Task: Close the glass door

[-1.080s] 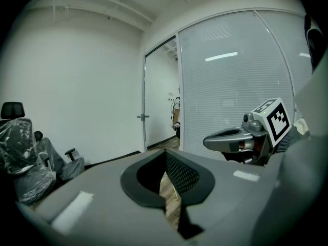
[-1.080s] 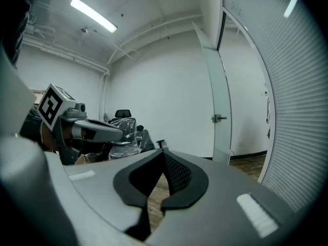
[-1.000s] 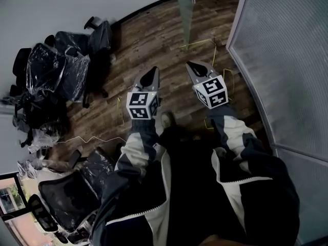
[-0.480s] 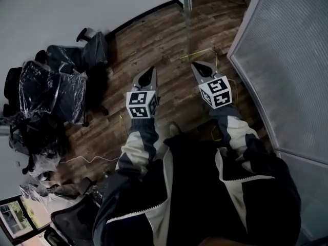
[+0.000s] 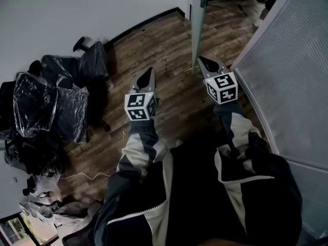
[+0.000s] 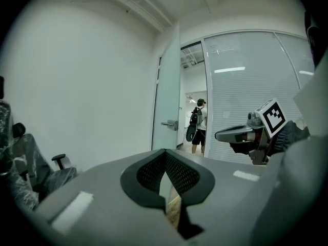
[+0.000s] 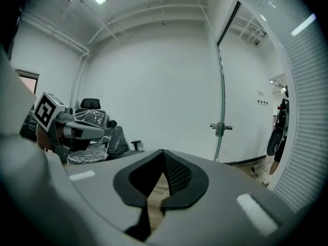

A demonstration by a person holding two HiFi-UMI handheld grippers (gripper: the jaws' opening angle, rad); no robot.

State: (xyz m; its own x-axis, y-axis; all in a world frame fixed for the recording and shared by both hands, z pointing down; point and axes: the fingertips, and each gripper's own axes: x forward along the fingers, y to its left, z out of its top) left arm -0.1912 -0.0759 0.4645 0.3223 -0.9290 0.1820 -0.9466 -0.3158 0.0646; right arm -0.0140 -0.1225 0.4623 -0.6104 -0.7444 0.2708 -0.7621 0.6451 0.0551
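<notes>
Approach step: left gripper (image 5: pixel 148 75) and right gripper (image 5: pixel 207 61), jaws together and empty, short of the open glass door (image 5: pixel 197 29); next, reach its handle (image 7: pixel 220 128).

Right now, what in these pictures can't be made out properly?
- Glass door: head view, its upper part cut off by the top edge.
- Door's foot: right gripper view, hidden behind the right tongs.
- Person in the doorway: left gripper view, too small for detail.
- Wrapped chairs: head view, plastic hides their shapes.

No text or numbers can be read
</notes>
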